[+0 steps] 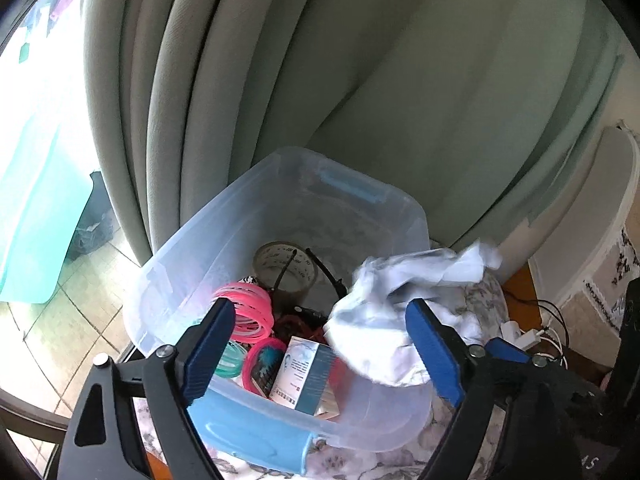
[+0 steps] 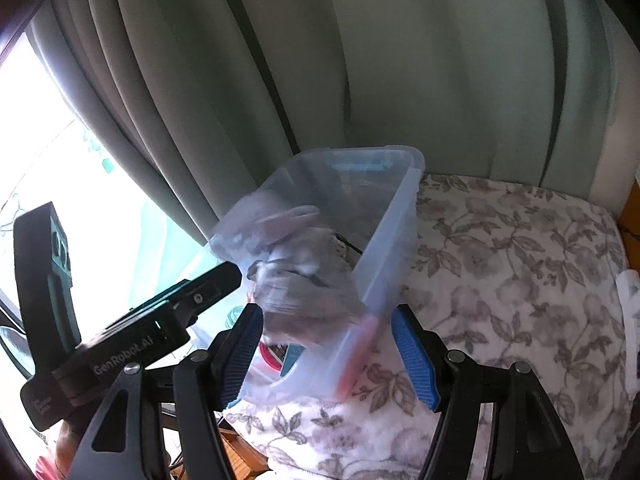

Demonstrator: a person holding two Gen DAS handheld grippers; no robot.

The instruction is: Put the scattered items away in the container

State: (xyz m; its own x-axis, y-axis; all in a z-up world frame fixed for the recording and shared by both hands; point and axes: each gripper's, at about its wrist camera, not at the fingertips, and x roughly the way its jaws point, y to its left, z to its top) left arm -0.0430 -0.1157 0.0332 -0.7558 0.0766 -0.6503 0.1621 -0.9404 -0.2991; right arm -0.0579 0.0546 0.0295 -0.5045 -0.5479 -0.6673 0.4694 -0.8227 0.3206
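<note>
One clear bin [image 1: 280, 208] sat on a floral cloth [image 2: 500, 248], holding tape [image 1: 286, 268], pink rings [image 1: 250, 308] and a box [image 1: 306, 376]. Crumpled white cloth [image 1: 396, 316] draped over its right rim, free between the wide-spread left tongs [image 1: 320, 344]. Only the right view showed the right tongs [image 2: 326, 352], parted, straddling the bin's corner without touching it.

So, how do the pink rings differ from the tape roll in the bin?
The pink rings are thin, bright hoops in a stack; the tape roll is one thick brownish band. The rings lie nearer the camera, the tape roll farther back. Both are round, hollow and inside the clear bin.
</note>
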